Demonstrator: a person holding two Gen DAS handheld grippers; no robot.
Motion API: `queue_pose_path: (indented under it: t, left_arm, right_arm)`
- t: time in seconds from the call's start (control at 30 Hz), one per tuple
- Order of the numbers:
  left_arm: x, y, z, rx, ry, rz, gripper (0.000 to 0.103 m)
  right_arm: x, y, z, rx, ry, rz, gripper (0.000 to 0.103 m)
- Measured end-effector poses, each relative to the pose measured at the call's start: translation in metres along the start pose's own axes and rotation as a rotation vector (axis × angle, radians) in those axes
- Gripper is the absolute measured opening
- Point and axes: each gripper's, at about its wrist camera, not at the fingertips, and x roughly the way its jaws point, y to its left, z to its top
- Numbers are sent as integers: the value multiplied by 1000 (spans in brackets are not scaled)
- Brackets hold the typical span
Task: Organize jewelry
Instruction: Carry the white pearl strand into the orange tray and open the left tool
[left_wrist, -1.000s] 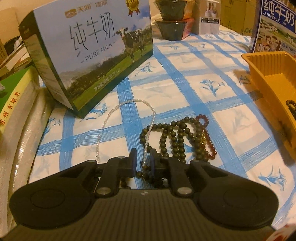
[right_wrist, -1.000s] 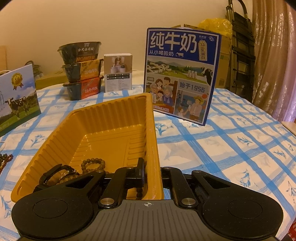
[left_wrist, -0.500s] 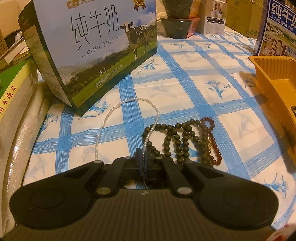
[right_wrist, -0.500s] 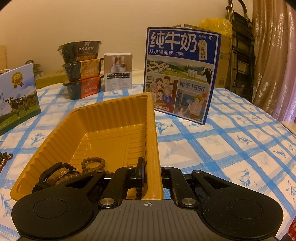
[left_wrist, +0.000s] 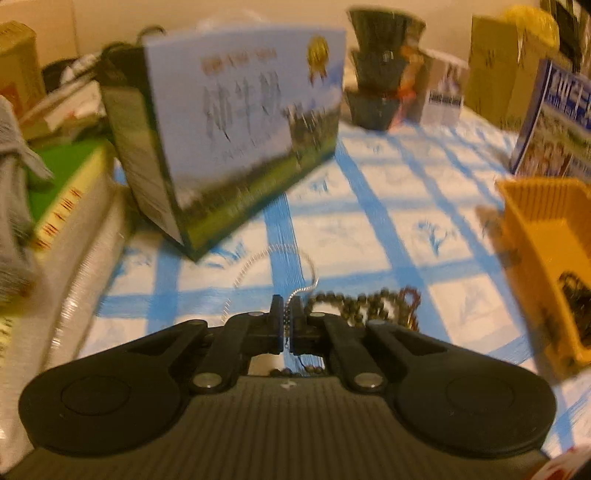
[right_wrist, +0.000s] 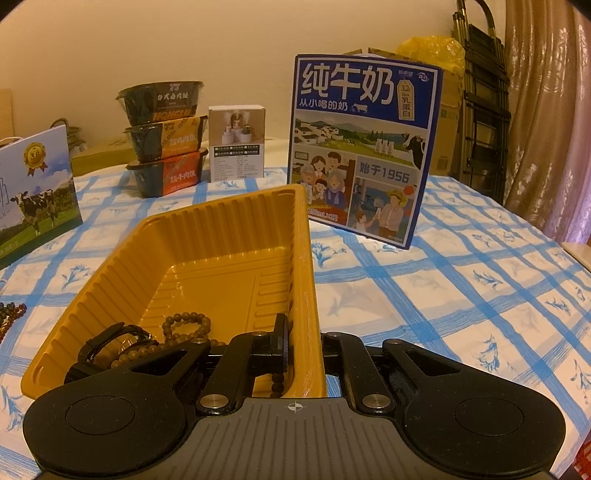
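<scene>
Left gripper (left_wrist: 286, 319) pinches the pearl necklace (left_wrist: 258, 267), lifting; next, carry it toward the yellow tray (left_wrist: 535, 229) at three o'clock.

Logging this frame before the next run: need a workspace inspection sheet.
Surface: blue-checked tablecloth.
Job's things: pearl necklace pinched in left claw; dark bead strands on cloth; yellow tray holding a bead bracelet and a black watch.
Clutter: milk boxes, stacked bowls, small white box.
Grippers: left shut on pearls; right claw clamps tray wall.
Cables: nothing seen.
Surroundings: curtain, folded ladder.
</scene>
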Motion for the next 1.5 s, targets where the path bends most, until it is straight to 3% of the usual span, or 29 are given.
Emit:
queue_pose_path:
  t: [0.37, 0.67, 1.07, 1.5]
  left_arm:
    - [-94, 8, 33, -37, -182, -12, 2]
    - [-138, -22, 55, 17, -282, -57, 2]
    - [-162, -107, 71, 115, -343, -258, 2]
    - [-152, -202, 98, 186, -365, -446, 2]
  right_arm:
    - [0, 1, -1, 1, -3, 0, 8]
    - [-9, 3, -4, 11, -16, 22, 8]
    - [-16, 5, -1, 24, -45, 54, 8]
    - [-21, -1, -1, 58, -54, 90, 8]
